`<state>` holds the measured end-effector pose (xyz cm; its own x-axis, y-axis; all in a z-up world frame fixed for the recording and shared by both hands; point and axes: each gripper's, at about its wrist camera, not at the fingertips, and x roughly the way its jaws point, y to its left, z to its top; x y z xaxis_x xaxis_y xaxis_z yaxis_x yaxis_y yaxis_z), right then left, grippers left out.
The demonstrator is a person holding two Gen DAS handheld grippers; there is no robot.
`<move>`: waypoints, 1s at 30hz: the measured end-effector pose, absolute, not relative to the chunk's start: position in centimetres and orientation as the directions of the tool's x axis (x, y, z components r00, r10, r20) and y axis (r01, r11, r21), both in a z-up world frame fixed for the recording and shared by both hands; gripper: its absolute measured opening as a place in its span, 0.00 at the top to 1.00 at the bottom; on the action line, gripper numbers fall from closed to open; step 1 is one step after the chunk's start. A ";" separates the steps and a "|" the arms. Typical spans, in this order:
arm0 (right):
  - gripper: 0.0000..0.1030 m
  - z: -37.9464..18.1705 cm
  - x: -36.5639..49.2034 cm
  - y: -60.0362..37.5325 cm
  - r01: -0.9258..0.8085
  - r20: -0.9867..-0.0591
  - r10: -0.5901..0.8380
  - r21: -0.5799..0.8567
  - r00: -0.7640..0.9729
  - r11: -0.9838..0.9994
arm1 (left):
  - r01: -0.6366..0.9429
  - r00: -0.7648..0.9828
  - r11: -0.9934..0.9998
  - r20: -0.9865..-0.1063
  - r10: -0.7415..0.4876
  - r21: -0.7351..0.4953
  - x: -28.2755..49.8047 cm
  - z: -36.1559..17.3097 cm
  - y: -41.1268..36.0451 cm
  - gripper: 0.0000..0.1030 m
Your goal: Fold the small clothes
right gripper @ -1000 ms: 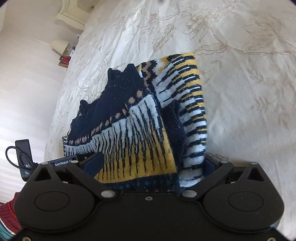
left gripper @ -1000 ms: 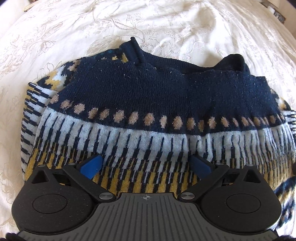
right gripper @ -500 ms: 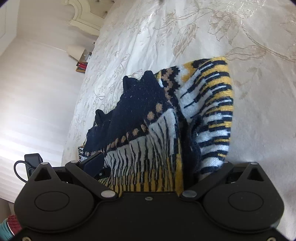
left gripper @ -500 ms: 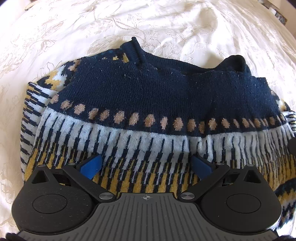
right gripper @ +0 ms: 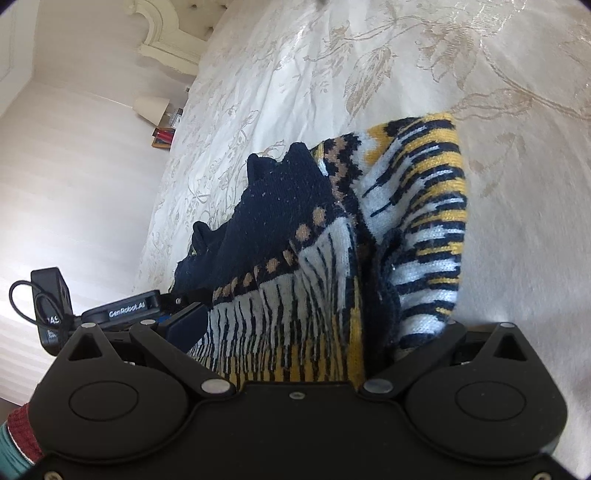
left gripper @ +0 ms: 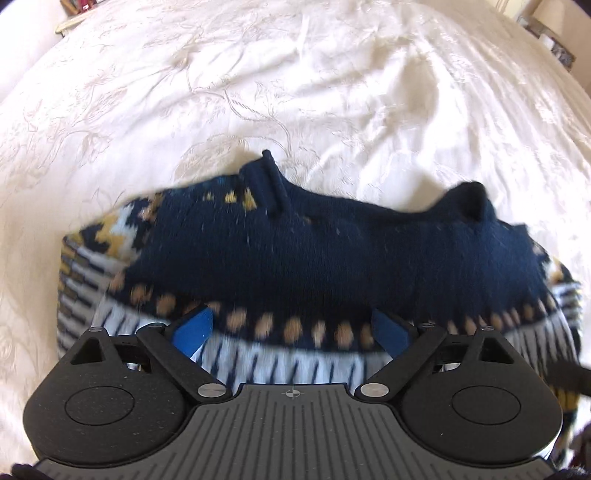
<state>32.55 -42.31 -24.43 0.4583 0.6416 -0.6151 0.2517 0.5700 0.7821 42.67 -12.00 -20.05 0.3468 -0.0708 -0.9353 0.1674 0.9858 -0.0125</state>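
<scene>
A knitted sweater (left gripper: pixel 332 258), navy with tan dots and white, black and yellow bands, lies folded on the white bedspread (left gripper: pixel 295 92). My left gripper (left gripper: pixel 291 325) points down over its dotted band. The blue pads (left gripper: pixel 194 328) stand wide and the jaws are closing, with the cloth between them and no press showing. In the right wrist view the sweater (right gripper: pixel 280 295) bunches into the throat of my right gripper (right gripper: pixel 314 325). Its jaws are wide, the striped edge covers the right finger, and any grip is hidden. The left gripper's black body (right gripper: pixel 122 314) shows at the sweater's far end.
The embroidered bedspread (right gripper: pixel 406 55) spreads on all sides of the sweater. A pale wall (right gripper: pixel 74 184), a lamp (right gripper: pixel 151 107) and a carved headboard (right gripper: pixel 166 33) lie beyond the bed's edge. A person's red cuff (right gripper: pixel 22 428) is at the lower left.
The left gripper moved across the sweater: its pads went from the yellow band to the dotted band, and more bed shows above. The right wrist view tilted slightly, sweater still between its jaws.
</scene>
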 end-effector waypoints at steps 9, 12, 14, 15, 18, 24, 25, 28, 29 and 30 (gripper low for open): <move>0.00 -24.3 32.1 -42.7 0.273 -0.616 0.656 0.785 0.437 0.556 | 0.166 0.317 0.986 -0.948 -0.032 0.022 44.9 -21.6 -12.6 0.04; 0.01 -23.9 32.2 -42.9 0.298 -0.633 0.649 0.773 0.422 0.560 | 0.174 0.342 0.985 -0.938 -0.062 -0.002 43.5 -19.9 -11.5 0.15; 0.02 -23.4 32.2 -42.7 0.309 -0.653 0.631 0.756 0.418 0.577 | 0.178 0.360 0.984 -0.931 -0.068 -0.003 42.0 -18.9 -10.4 0.15; 0.07 -23.1 32.1 -42.6 0.310 -0.664 0.620 0.746 0.418 0.590 | 0.174 0.367 0.985 -0.927 -0.070 -0.006 41.0 -18.4 -9.8 0.15; 0.31 -22.1 31.7 -42.2 0.310 -0.712 0.575 0.698 0.404 0.646 | 0.146 0.371 0.989 -0.925 -0.075 -0.022 38.4 -17.0 -7.5 0.15; 0.68 -19.8 31.3 -41.7 0.326 -0.808 0.457 0.575 0.372 0.750 | 0.072 0.338 0.996 -0.938 -0.077 -0.056 33.5 -15.8 -3.0 0.15; 0.68 -19.2 31.4 -41.3 0.316 -0.819 0.440 0.555 0.367 0.769 | 0.066 0.331 0.996 -0.940 -0.077 -0.058 32.8 -15.8 -2.3 0.15; 0.69 -17.1 32.2 -39.5 0.269 -0.841 0.406 0.509 0.358 0.818 | 0.045 0.312 0.996 -0.946 -0.087 -0.076 31.0 -15.7 -0.1 0.15; 0.69 -16.4 32.5 -38.9 0.255 -0.843 0.403 0.503 0.358 0.826 | 0.038 0.306 0.996 -0.948 -0.091 -0.083 30.5 -15.7 0.5 0.15; 0.69 -15.7 32.8 -38.3 0.245 -0.842 0.403 0.501 0.358 0.830 | 0.030 0.302 0.995 -0.949 -0.096 -0.091 30.1 -15.7 1.1 0.15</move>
